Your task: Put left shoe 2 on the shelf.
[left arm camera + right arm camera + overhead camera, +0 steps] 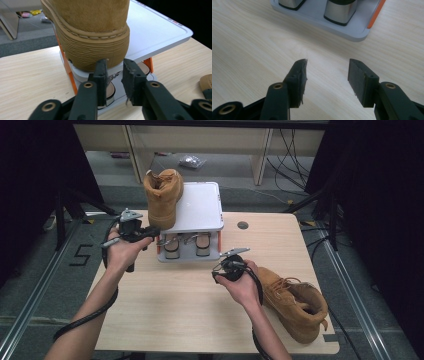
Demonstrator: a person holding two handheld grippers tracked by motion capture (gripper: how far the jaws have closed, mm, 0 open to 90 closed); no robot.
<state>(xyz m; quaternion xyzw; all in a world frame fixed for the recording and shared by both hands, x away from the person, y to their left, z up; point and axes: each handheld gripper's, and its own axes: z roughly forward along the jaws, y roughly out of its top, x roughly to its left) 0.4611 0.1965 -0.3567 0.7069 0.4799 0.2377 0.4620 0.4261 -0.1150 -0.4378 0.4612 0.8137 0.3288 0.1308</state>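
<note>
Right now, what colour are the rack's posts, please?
Orange, clearest on the rack's posts in the left gripper view.

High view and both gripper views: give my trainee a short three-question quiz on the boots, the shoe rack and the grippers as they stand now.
1. True or false: the tan suede boot stands on the top shelf of the small grey two-tier rack with orange posts.
2. Where does the second tan boot lie? A) on the rack's lower shelf B) on its side on the light wooden table, near the right hand C) on the floor
3. Fill in: the left gripper has its jaws ____ just in front of the boot's ribbed sole, and the right gripper holds nothing.

Key: 1 true; 2 B; 3 open, with nothing between them.
</note>
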